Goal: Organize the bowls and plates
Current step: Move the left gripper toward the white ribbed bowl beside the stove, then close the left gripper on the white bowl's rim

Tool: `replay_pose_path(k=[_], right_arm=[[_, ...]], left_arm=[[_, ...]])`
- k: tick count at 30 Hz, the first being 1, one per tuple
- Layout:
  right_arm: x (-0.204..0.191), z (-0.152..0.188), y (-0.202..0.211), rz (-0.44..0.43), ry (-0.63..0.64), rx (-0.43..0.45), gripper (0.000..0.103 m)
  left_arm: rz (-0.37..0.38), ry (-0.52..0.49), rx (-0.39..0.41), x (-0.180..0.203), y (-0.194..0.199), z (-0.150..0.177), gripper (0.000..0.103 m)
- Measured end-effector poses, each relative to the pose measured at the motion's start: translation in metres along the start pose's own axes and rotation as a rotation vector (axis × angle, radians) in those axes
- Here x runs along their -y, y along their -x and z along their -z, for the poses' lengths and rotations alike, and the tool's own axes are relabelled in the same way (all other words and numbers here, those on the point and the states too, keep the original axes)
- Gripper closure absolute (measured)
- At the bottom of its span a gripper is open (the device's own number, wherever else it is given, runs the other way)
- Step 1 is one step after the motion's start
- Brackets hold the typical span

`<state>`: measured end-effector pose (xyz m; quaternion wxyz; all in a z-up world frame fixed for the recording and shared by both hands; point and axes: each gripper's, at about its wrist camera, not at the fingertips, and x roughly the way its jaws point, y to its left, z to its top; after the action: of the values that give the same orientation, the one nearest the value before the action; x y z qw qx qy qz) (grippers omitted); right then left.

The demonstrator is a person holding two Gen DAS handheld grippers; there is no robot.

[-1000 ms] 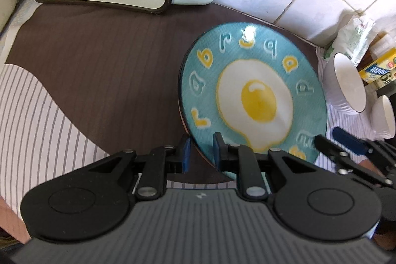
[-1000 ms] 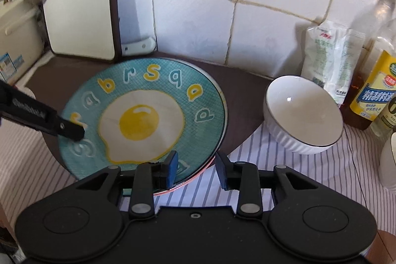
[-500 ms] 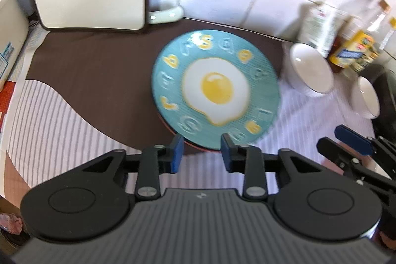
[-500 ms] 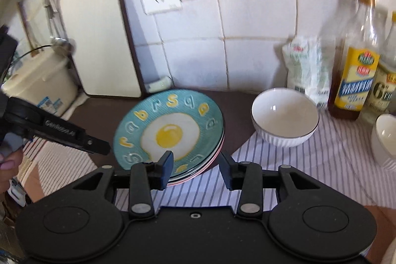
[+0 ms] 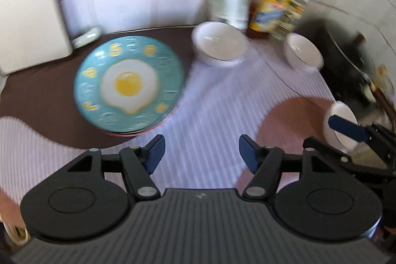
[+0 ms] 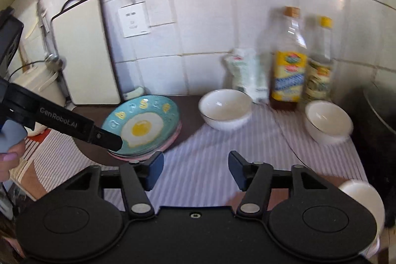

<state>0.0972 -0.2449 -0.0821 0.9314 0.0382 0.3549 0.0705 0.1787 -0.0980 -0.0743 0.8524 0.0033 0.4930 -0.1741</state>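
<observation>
Left to right: cream rectangular cutting board leans on the tiled wall, then the round teal ceramic plate with a fried-egg print sits on top of a pink-rimmed plate stack on the brown cloth, then a white glazed ceramic bowl just beside it on the striped cloth, a second white bowl further right in front of the yellow-labelled oil bottles, and a third white bowl at the near right edge. Left gripper jaws have just been opening, fingers apart, nothing between them; right gripper same, apart and empty. Bowls look stiff, glazed, slippery, chippable, moderately heavy: pinch one rim wall, inside and outside, lift straight, nest gently
</observation>
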Motion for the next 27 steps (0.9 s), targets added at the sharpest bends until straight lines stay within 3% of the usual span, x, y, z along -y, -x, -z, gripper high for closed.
replay_pose_path(k=[7, 9, 11, 15, 19, 27], right_arm=[[0.046, 0.04, 0.033, 0.143, -0.105, 0.064, 0.028], [0.059, 0.051, 0.039, 0.185, -0.114, 0.064, 0.023], [0.07, 0.063, 0.043, 0.234, -0.113, 0.05, 0.012], [0.092, 0.091, 0.046, 0.312, -0.14, 0.056, 0.01], [0.113, 0.114, 0.031, 0.378, -0.154, 0.017, 0.01], [0.139, 0.143, -0.006, 0.407, -0.191, 0.037, 0.009]], left_arm=[[0.071, -0.145, -0.001, 0.042, -0.025, 0.014, 0.03], [0.087, -0.151, -0.001, 0.049, -0.032, 0.015, 0.025], [0.097, -0.142, 0.018, 0.056, -0.037, 0.013, 0.021], [0.17, -0.128, 0.058, 0.074, -0.049, 0.011, 0.013], [0.248, -0.135, 0.061, 0.097, -0.07, 0.009, 0.012], [0.38, -0.135, 0.068, 0.152, -0.12, 0.011, 0.011]])
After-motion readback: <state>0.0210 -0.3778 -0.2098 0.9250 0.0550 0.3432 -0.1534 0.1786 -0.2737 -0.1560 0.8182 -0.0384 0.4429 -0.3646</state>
